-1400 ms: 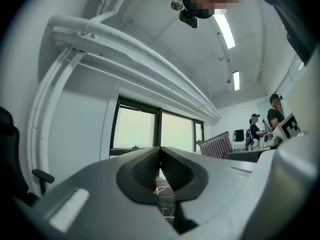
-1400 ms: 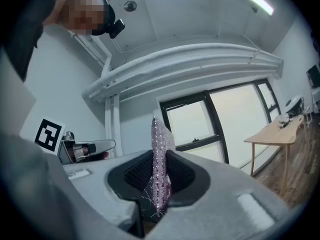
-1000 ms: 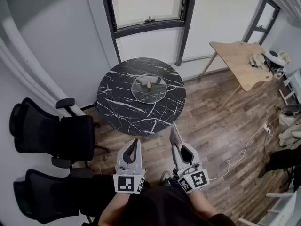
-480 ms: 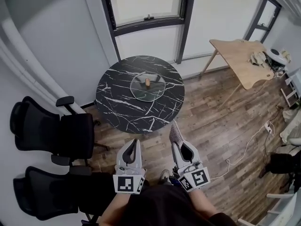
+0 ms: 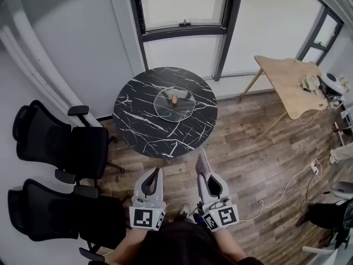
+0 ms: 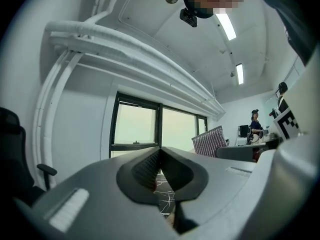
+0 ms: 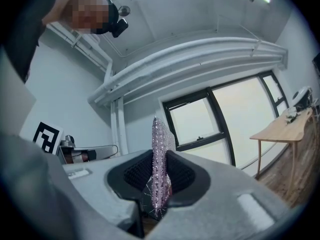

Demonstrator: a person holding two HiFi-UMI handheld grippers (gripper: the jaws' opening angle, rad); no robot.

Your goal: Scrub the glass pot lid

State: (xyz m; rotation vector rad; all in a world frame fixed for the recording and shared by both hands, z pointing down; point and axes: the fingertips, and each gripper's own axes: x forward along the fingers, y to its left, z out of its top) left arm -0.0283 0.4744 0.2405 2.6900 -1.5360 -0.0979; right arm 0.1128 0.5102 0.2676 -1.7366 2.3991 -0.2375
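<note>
Left hand-held gripper (image 5: 156,174), jaws pressed together on nothing, is held low and free, probably so that it can steady the work. Ahead, well apart from both tools, the glass pot lid (image 5: 175,105) lies flat, knob up, on the round black marble tabletop (image 5: 138,120), so scrubbing has evidently not begun. Right hand-held gripper (image 5: 208,176) pinches a pink scrub pad (image 5: 202,162) upright by its lower edge, leaving most of its face free for rubbing.
</note>
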